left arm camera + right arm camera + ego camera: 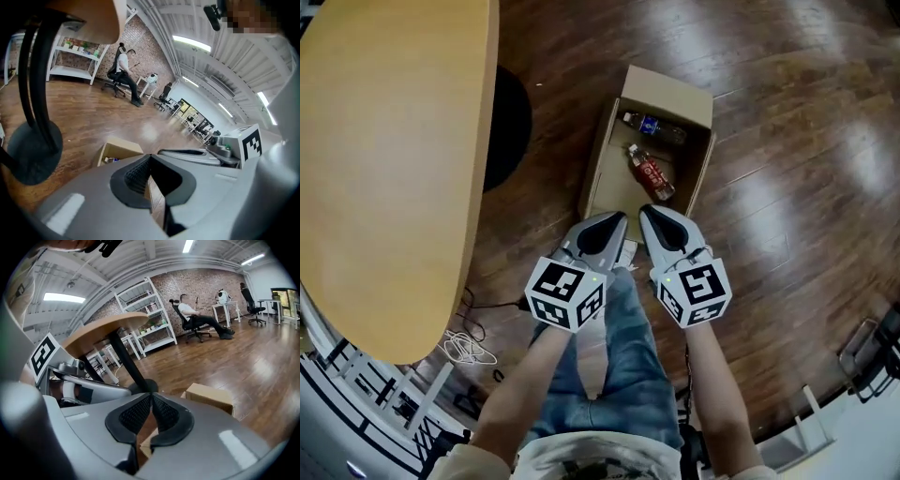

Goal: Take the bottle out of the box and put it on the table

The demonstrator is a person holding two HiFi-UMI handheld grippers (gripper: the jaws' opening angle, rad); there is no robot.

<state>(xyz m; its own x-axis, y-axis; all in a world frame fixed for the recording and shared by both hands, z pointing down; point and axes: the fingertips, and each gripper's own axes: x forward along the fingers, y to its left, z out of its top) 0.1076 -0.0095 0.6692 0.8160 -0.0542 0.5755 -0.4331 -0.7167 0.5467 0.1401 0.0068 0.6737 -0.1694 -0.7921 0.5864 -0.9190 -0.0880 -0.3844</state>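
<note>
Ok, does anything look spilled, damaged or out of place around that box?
Nothing is spilled or damaged. In the open box on the floor, the red bottle and the blue-labelled bottle lie on their sides, at different angles. A loose white cable lies tangled by the table.

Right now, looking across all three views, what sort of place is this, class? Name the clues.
Most likely an open-plan office or lab in a loft-style hall: a bare brick wall, white shelving, and desks with swivel chairs, under ceiling strip lights on a wood floor.
</note>
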